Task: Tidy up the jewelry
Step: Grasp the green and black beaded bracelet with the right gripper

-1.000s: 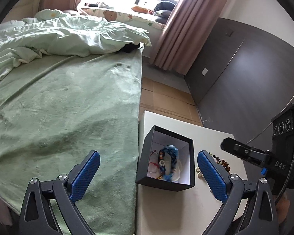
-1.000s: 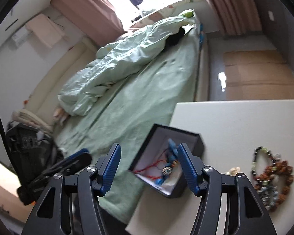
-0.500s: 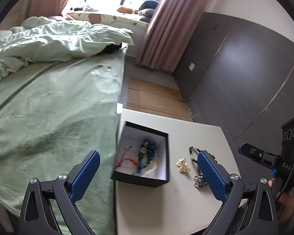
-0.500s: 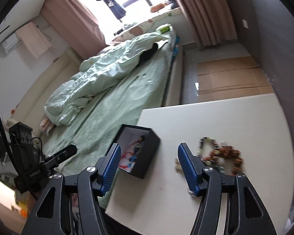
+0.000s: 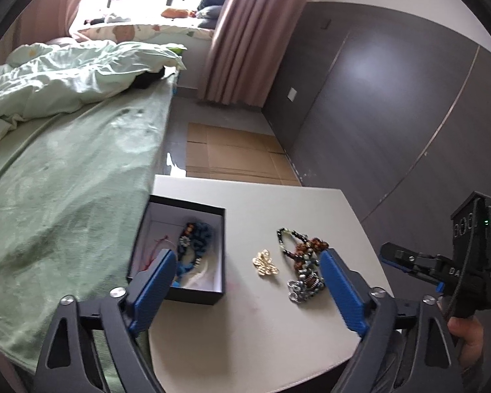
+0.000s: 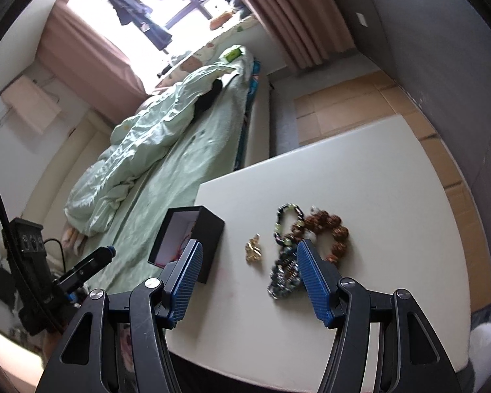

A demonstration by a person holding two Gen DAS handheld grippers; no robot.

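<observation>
Currently both the left gripper (image 5: 245,290) and right gripper (image 6: 247,278) are spread wide, holding nothing. Gold brooch (image 6: 253,251) lies apart from the tangled bracelets (image 6: 306,240); recommend taking it first, then placing it in the black box (image 5: 180,255) at left.

The only lettering I can read is "DA", white on the black body of the right gripper (image 5: 406,258), in my left wrist view; its remaining characters are hidden.

Black box (image 5: 196,294), gold brooch (image 5: 265,262)
</observation>
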